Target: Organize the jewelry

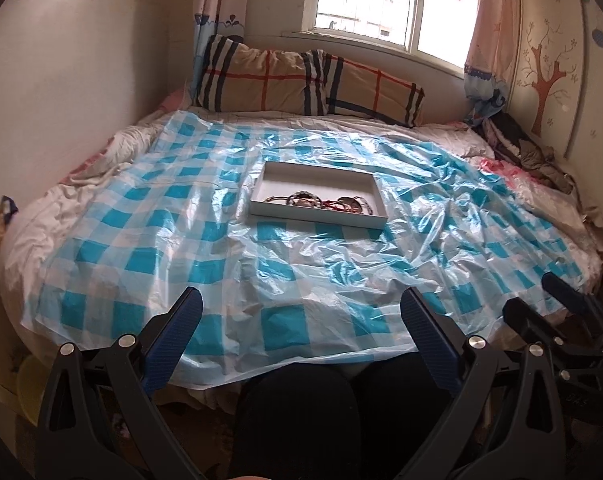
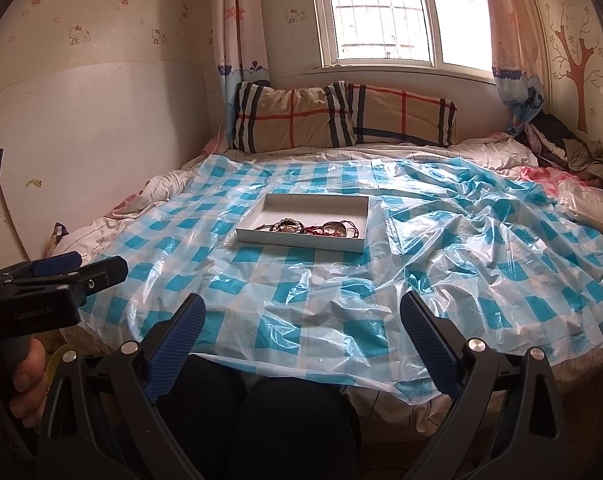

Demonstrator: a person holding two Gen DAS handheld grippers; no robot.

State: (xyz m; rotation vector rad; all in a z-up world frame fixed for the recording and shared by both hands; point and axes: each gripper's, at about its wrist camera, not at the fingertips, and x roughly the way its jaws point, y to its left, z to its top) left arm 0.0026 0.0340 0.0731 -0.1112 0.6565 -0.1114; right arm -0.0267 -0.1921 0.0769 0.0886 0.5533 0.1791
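Note:
A shallow white box [image 1: 319, 176] [image 2: 313, 202] lies in the middle of the bed on a blue-and-white checked plastic sheet [image 1: 261, 264] [image 2: 301, 280]. Its near half holds a tangle of jewelry [image 1: 321, 202] [image 2: 313, 229]: beaded bracelets, red cords and round pieces. My left gripper [image 1: 301, 300] stands open over the bed's near edge, well short of the box, with nothing between its fingers. My right gripper [image 2: 301, 306] is open too and equally far from the box. Each gripper appears at the edge of the other's view, the right one [image 1: 549, 292] and the left one [image 2: 85, 266].
Two plaid pillows [image 1: 301, 80] [image 2: 341, 116] lean below the window at the far side. Crumpled clothes [image 1: 529, 148] [image 2: 561, 148] and clear plastic [image 2: 589, 200] lie at the far right. A white board [image 2: 93, 140] leans on the left wall. A person's dark-clad knees [image 1: 301, 412] [image 2: 261, 420] are below the grippers.

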